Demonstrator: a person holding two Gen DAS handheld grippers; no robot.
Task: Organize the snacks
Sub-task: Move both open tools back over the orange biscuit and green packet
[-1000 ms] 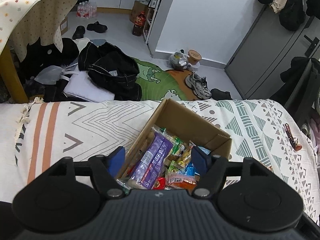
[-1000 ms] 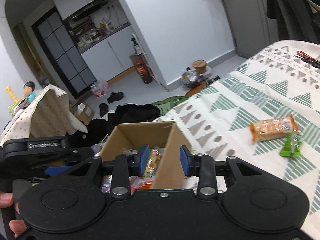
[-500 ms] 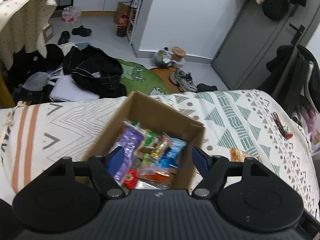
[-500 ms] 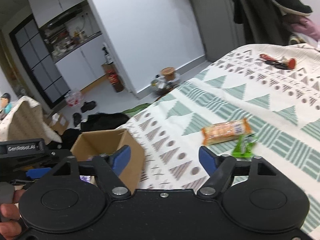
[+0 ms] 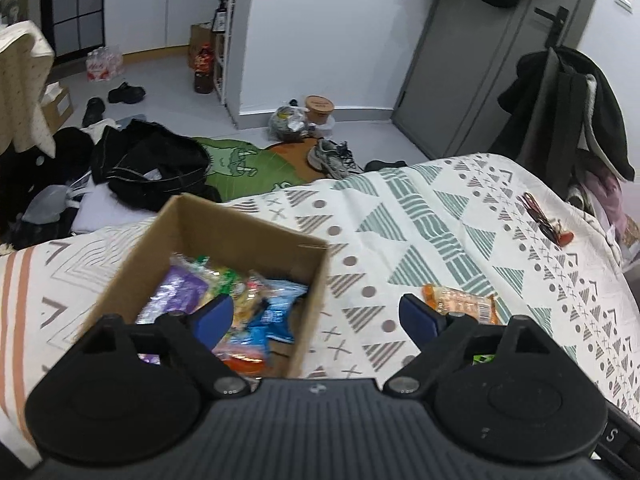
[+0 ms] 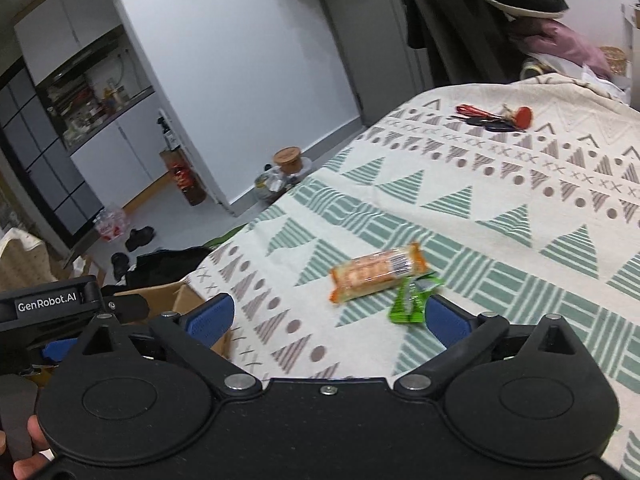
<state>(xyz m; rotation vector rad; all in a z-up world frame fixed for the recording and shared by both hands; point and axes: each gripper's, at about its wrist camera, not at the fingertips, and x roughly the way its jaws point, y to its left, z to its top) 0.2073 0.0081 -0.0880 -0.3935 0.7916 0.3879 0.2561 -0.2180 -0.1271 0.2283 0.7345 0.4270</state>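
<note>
The left gripper (image 5: 316,316) is held with its jaws spread wide and nothing between the blue pads (image 5: 214,316). The right gripper (image 6: 328,318) is spread wide too, empty, and angled slightly downward. At the lower left corner of the right wrist view, a hand (image 6: 24,454) grips a handle.
</note>
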